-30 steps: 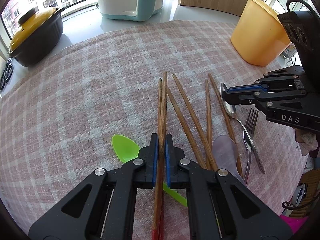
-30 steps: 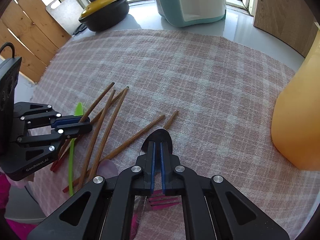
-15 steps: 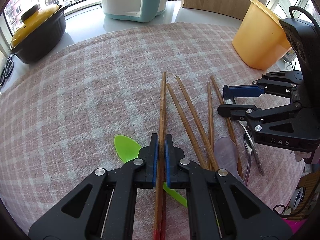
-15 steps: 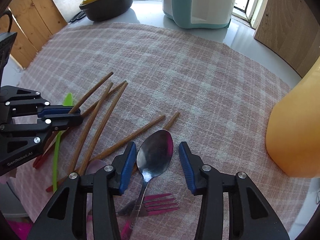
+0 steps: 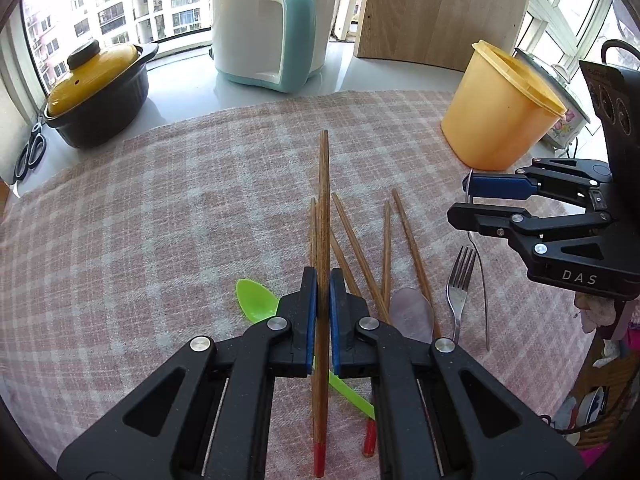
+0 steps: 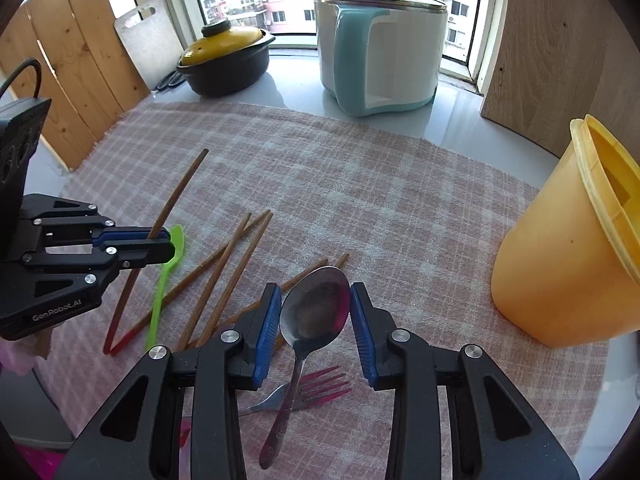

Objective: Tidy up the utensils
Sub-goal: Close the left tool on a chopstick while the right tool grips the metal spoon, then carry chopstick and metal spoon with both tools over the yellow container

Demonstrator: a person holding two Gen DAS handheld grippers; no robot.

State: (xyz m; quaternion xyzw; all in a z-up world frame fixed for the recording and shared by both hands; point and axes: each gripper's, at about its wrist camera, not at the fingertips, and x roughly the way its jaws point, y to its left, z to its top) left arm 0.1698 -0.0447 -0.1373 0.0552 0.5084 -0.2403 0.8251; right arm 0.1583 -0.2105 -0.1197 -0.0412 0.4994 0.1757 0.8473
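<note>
My left gripper (image 5: 323, 292) is shut on a wooden chopstick (image 5: 322, 216) with a red end and holds it lifted above the plaid cloth; it shows in the right wrist view (image 6: 160, 240) too. My right gripper (image 6: 314, 308) is shut on the bowl of a metal spoon (image 6: 314, 312), lifted off the cloth; its handle hangs down. In the left wrist view the right gripper (image 5: 472, 200) holds the spoon (image 5: 478, 260) edge-on. Several more chopsticks (image 5: 360, 256), a green plastic spoon (image 5: 256, 300), a translucent spoon (image 5: 412, 312) and a metal fork (image 5: 460, 284) lie on the cloth.
An open yellow container (image 5: 500, 116) stands at the cloth's right, also in the right wrist view (image 6: 572, 248). Behind are a white and teal cooker (image 5: 272, 28), a black pot with yellow lid (image 5: 96, 92), scissors (image 5: 28, 152) and a wooden board (image 5: 440, 12).
Both grippers have risen. The left lifted one chopstick off the cloth. The right opened, then closed on the spoon's bowl and lifted it.
</note>
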